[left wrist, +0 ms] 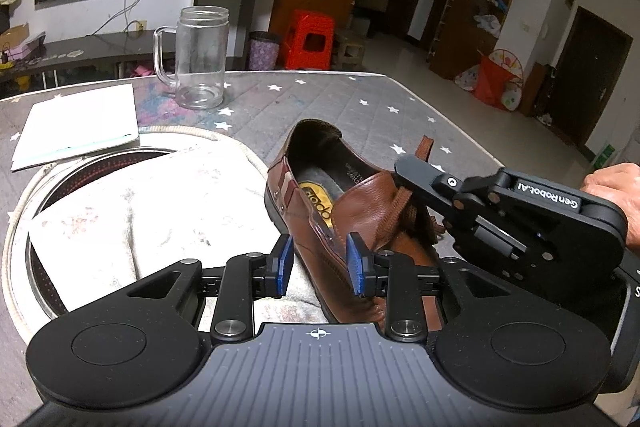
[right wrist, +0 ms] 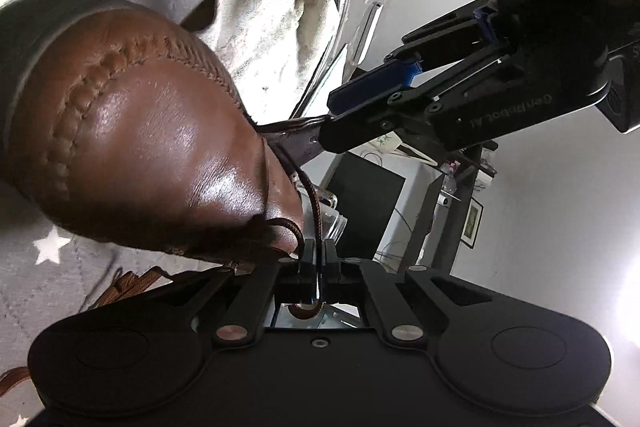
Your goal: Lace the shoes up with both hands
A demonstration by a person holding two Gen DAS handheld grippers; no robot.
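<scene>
Shoe point(left wrist: 340, 211) of brown leather lies on the counter point(left wrist: 320, 95), which wears a grey cover with white stars. In the left wrist view it sits at the centre, its heel opening toward 12 o'clock and its toe toward 6 o'clock, under that camera.

The left gripper point(left wrist: 320, 263) is partly spread, and its blue pads point(left wrist: 285, 261) stand on the two sides of the shoe's side wall. The right wrist view shows this gripper at 2 o'clock with its lower finger at the edge of the leather flap, but whether the pads really press the leather cannot be told.

The right gripper point(right wrist: 316, 259) is pressed together and pinches the brown lace point(right wrist: 310, 203), which runs from the eyelet area into its jaws and curls out behind them.

What could go wrong, by judgement: the pinch is thin, so a strong pull may let the lace slide out of the jaws. If the left gripper does not hold the shoe firmly, the same pull may drag or tip the shoe. The two grippers are close together over the tongue and may knock one another. A glass mug point(left wrist: 200, 59) stands at 11 o'clock, well apart, so it is in little danger.
</scene>
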